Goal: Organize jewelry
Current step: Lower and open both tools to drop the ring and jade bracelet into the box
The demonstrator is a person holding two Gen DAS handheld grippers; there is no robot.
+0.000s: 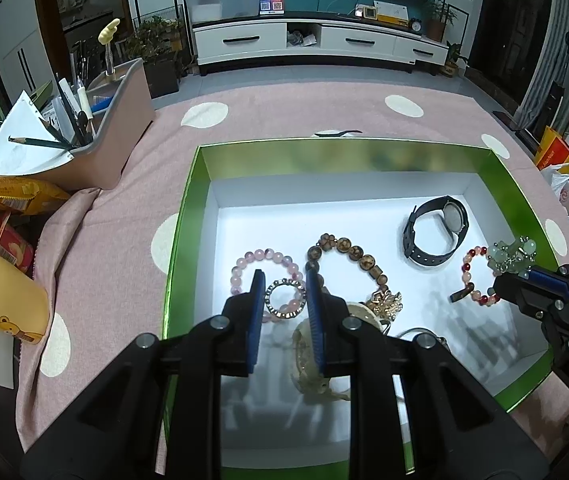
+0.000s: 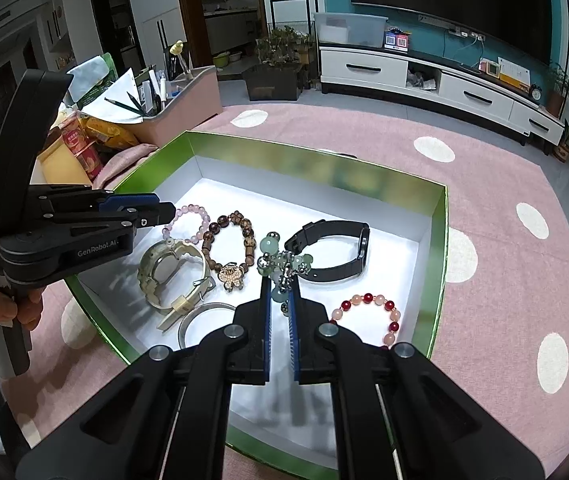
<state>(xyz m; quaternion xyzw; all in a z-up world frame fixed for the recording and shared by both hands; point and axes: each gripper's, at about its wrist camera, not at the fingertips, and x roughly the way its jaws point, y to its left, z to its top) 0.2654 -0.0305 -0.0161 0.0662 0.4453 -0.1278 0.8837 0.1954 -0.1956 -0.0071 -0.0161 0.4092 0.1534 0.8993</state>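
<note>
Left wrist view: your left gripper (image 1: 284, 280) jaws clamped on small rhinestone ring (image 1: 284, 295), held over pink bead bracelet (image 1: 262, 266) inside green box (image 1: 182, 216), ready for placing.

Right wrist view: your right gripper (image 2: 278, 286) jaws clamped on jade bead bracelet (image 2: 282, 266), lifted over green box's middle, beside black watch (image 2: 330, 252), keeping beads untangled.
</note>
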